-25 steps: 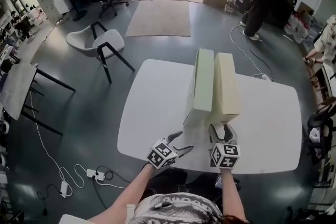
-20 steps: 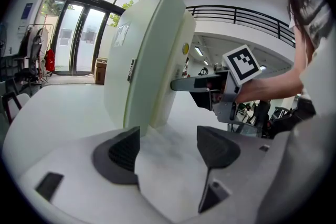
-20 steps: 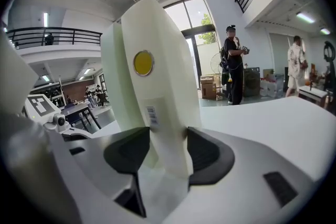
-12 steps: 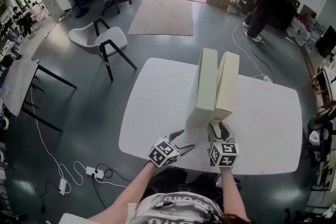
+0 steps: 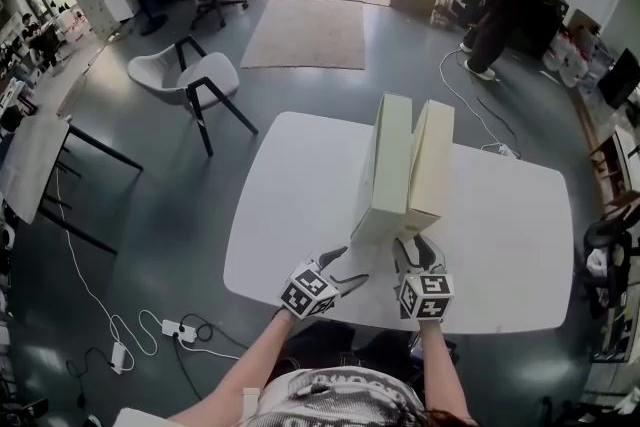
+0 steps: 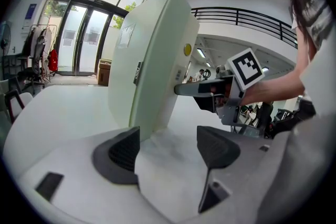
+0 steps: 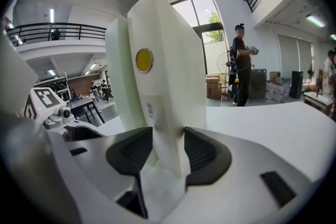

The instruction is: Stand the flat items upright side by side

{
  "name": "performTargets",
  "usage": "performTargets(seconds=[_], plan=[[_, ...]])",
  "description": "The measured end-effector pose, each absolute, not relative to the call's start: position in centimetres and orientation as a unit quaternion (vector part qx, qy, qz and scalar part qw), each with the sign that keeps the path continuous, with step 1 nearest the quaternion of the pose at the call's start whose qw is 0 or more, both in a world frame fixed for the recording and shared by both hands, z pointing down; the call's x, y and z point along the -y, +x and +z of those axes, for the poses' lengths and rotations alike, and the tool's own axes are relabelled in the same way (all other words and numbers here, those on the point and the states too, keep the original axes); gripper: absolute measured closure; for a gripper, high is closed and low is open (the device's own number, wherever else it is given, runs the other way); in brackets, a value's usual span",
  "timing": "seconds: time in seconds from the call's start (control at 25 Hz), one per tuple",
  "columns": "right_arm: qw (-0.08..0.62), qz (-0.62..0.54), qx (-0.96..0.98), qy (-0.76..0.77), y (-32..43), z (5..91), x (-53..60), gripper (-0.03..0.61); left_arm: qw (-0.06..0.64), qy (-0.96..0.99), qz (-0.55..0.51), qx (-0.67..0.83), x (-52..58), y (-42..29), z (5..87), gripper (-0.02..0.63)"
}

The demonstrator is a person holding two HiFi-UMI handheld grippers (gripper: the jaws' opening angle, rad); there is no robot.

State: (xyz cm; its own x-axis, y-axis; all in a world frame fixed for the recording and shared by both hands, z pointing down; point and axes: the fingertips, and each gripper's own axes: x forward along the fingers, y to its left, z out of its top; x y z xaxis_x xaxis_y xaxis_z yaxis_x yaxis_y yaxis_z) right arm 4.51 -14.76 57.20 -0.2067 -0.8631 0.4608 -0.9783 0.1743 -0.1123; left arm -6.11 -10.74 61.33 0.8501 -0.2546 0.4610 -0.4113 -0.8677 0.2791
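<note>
- Two flat boxes, left box and right box: stand on edge on the white desk, broad faces upright, side by side.
- Long axis: runs away from the person toward the far side of the desk; near ends close together, with a narrow wedge of gap showing between the far ends.
- Material: looks like smooth pale green-cream card with soft rounded corners and a matte face; carries a round yellow sticker and a small printed label on the right box's near end.
- Right claw: pinches the near lower end of the right box between ribbed dark pads, both pads flat on the card.
- Left claw: spread wide with nothing clamped — sits low at the near corner of the left box, whose edge rises just beyond the left pad; contact cannot be told.
- Both claws: sit near the desk's front edge in the head view, just apart from each other.
- Room: wide bare desk to the left and right of the boxes; a chair and a rug stand well apart on the grey floor.
</note>
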Motion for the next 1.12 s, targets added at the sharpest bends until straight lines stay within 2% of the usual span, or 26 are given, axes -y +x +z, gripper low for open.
performTargets(seconds=[0.88,1.12], plan=[[0.126,0.197,0.772,0.592,4.9,55.5,11.6,0.388,0.179,0.951,0.164,0.190,9.4,-4.5,58.2,0.265],[0.120,0.203,0.787,0.571,4.6,55.2,9.3,0.407,0.180,0.949,0.157,0.204,7.7,-4.4,57.4,0.265]])
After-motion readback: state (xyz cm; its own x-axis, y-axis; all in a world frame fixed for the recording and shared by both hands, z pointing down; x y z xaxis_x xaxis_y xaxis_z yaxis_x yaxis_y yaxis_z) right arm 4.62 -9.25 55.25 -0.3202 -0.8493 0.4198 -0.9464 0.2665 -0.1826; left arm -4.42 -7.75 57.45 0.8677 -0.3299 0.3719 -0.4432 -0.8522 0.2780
